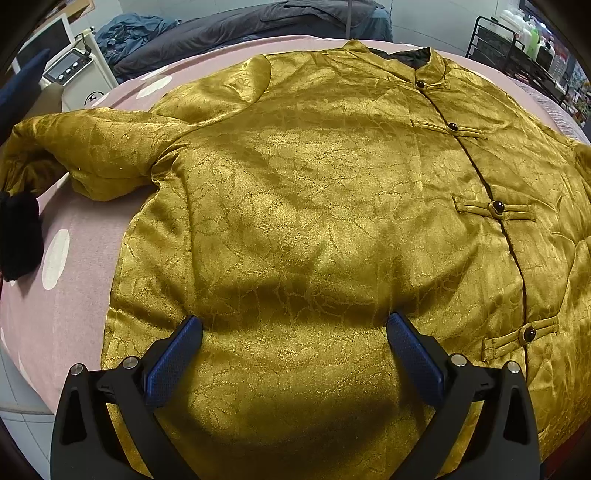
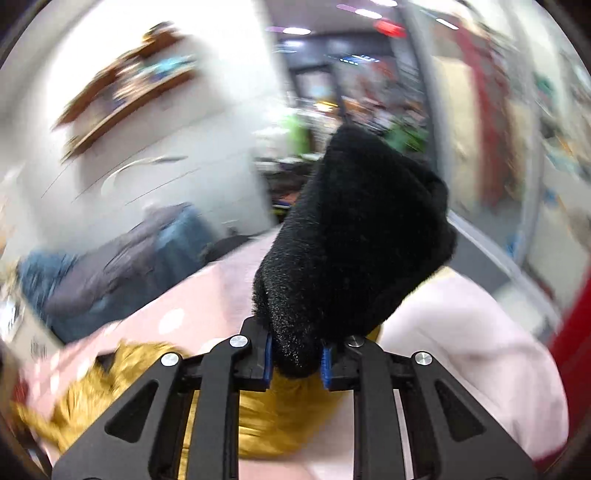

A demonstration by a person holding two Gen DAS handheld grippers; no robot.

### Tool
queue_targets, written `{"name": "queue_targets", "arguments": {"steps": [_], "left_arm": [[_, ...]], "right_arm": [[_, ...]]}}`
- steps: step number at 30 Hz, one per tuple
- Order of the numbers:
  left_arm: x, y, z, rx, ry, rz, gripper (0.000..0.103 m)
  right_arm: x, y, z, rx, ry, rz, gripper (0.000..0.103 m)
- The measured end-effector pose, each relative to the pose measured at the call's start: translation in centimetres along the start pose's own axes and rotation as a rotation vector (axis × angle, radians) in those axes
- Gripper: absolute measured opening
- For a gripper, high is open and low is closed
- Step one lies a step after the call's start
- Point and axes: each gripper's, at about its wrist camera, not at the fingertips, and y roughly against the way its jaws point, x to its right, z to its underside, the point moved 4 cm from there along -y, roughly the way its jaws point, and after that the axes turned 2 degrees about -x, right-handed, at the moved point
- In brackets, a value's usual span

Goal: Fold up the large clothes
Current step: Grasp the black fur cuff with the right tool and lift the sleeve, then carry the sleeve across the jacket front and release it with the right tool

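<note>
Covering most of the left wrist view: pink polka-dot bedspread (image 1: 74, 295) with the gold brocade jacket (image 1: 314, 203) laid flat on it, front up, collar at the far end, hem nearest the camera. Jacket's placket runs down the right of frame, closed by dark knot buttons (image 1: 497, 206). One sleeve (image 1: 85, 155) stretches off to the left edge, ending in a black fuzzy cuff (image 1: 18, 236) that lies on the bedspread.

Behind the bed: pile of dark grey and blue clothes (image 1: 229, 33), a white appliance with a control panel (image 1: 79, 79) at left, a black wire rack (image 1: 517, 59) with bottles at right.

Left gripper (image 1: 294, 323): jaws wide apart, blue pads (image 1: 173, 362) over the jacket's lower front, nothing between them. Can't tell if the tips touch the cloth.

Right wrist view is heavily motion-blurred. Right gripper (image 2: 297, 356): jaws clamped on a black fuzzy cuff (image 2: 354, 236), which stands up in front of the lens. Gold fabric (image 2: 280, 413) hangs bunched below the fingers, pink bedspread (image 2: 461, 350) beneath that. Background is too smeared to read beyond a wooden wall shelf (image 2: 125, 92).
</note>
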Motion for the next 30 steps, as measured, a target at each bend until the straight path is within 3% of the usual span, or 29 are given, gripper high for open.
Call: {"name": "queue_targets", "arguments": {"steps": [6, 12, 18, 23, 26, 27, 28, 30], "left_arm": [[-0.2, 0.1, -0.1, -0.005, -0.009, 0.013, 0.098], [-1.3, 0.8, -0.2, -0.011, 0.017, 0.069, 0.097], [-2.7, 1.9, 0.5, 0.010, 0.061, 0.123, 0.097], [-2.8, 2.6, 1.3, 0.026, 0.051, 0.125, 0.097], [-3.3, 2.9, 1.8, 0.031, 0.051, 0.135, 0.097], [-3.2, 2.8, 1.9, 0.031, 0.050, 0.136, 0.097], [-3.3, 2.8, 2.0, 0.031, 0.051, 0.139, 0.097], [-3.3, 2.7, 2.0, 0.030, 0.053, 0.140, 0.097]], "right_arm": [[-16.7, -2.3, 1.4, -0.024, 0.312, -0.188, 0.016], [-31.1, -4.0, 7.2, -0.097, 0.494, -0.346, 0.015], [-41.2, -4.5, 15.4, -0.149, 0.671, -0.393, 0.015], [-44.7, -6.4, 21.9, -0.256, 0.749, -0.388, 0.016], [-44.8, -6.3, 25.1, -0.342, 0.762, -0.418, 0.049], [-44.6, -6.0, 25.6, -0.346, 0.763, -0.414, 0.065], [-44.1, -5.6, 26.1, -0.343, 0.768, -0.413, 0.072], [-43.4, -4.7, 27.2, -0.346, 0.790, -0.424, 0.073]]}}
